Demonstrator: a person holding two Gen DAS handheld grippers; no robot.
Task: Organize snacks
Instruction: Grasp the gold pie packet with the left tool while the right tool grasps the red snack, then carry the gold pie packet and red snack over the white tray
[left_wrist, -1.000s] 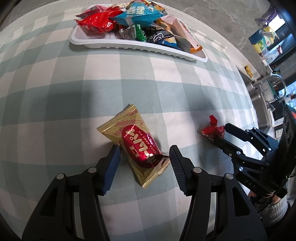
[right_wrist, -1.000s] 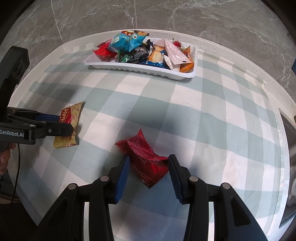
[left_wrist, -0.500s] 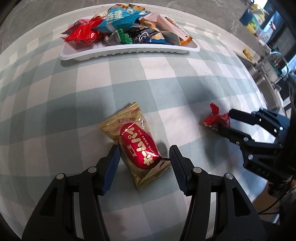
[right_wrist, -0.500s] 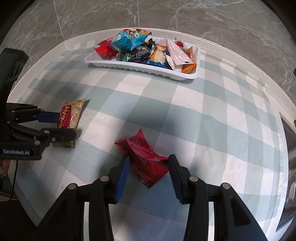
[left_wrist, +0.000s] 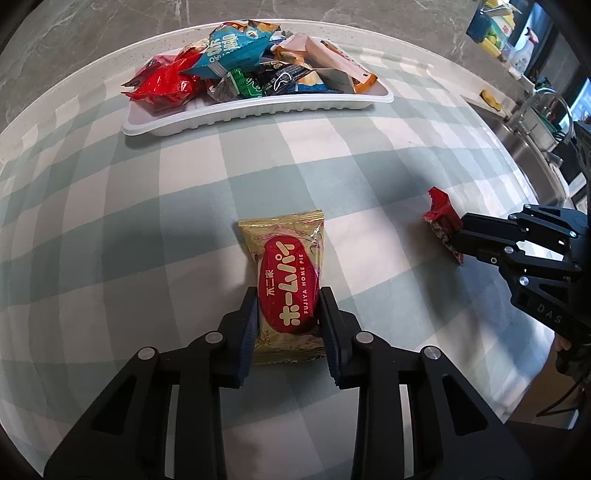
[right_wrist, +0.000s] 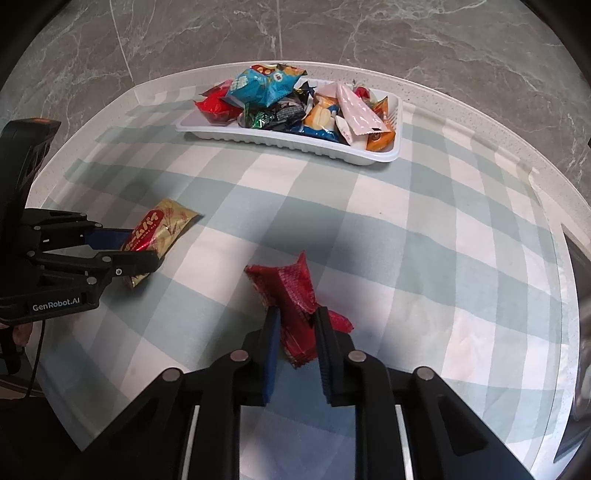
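left tongs (left_wrist: 288, 306) clenched on gold pie packet (left_wrist: 286, 280), right tongs (right_wrist: 295, 325) closing on red packet (right_wrist: 291, 295), full snack tray (right_wrist: 273, 142) beyond

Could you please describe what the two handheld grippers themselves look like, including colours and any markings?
Both are matte black linkage frames with silver pivot pins and two fingers lined with ribbed blue pads. The left gripper bears white "GenRobot.AI" lettering, and a thin black cable hangs below it. The right gripper shows embossed letters "DAS" on its body.

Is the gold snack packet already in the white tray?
No, the gold snack packet lies on the checked cloth, short of the white tray.
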